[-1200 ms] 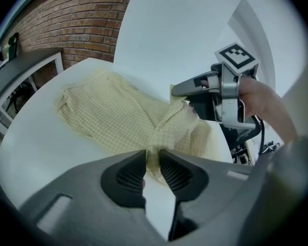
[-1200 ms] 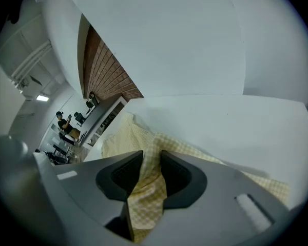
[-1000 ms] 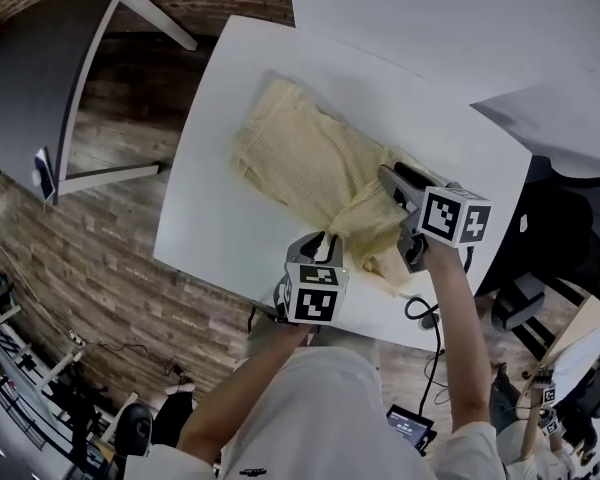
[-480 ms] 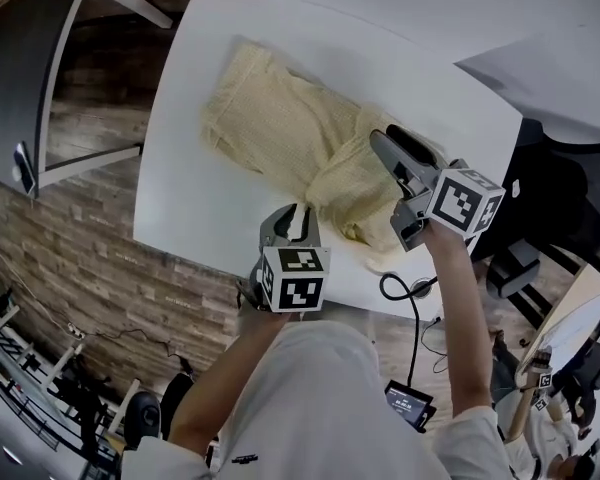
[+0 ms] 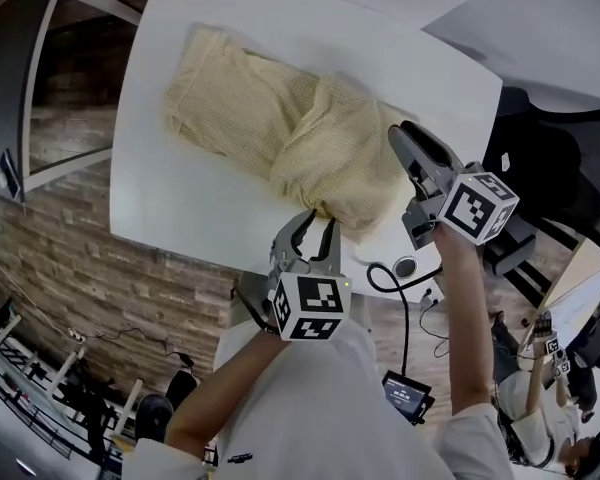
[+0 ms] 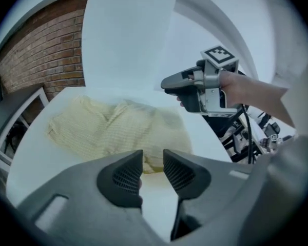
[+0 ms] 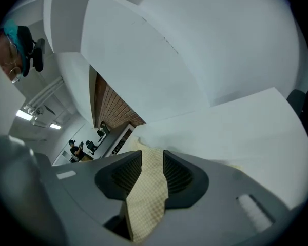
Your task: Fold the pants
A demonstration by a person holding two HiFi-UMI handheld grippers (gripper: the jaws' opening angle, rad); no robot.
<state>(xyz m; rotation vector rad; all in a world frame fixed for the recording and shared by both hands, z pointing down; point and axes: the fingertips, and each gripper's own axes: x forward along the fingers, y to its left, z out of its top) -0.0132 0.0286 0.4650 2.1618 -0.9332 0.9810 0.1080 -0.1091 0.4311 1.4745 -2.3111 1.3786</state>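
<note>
Pants [image 5: 280, 128] folded further over; right gripper [image 5: 400, 140] jaws closing, clamping them; left gripper [image 5: 316, 226] jaws just opening, empty.

Your white counter [image 5: 180, 208] carries the pale yellow pants [image 5: 270, 128], which lie slantwise across it from 10 o'clock toward 4 o'clock in your head view. Their cloth is bunched over itself around the middle, and the 4 o'clock end lies close to the counter's near edge.
</note>
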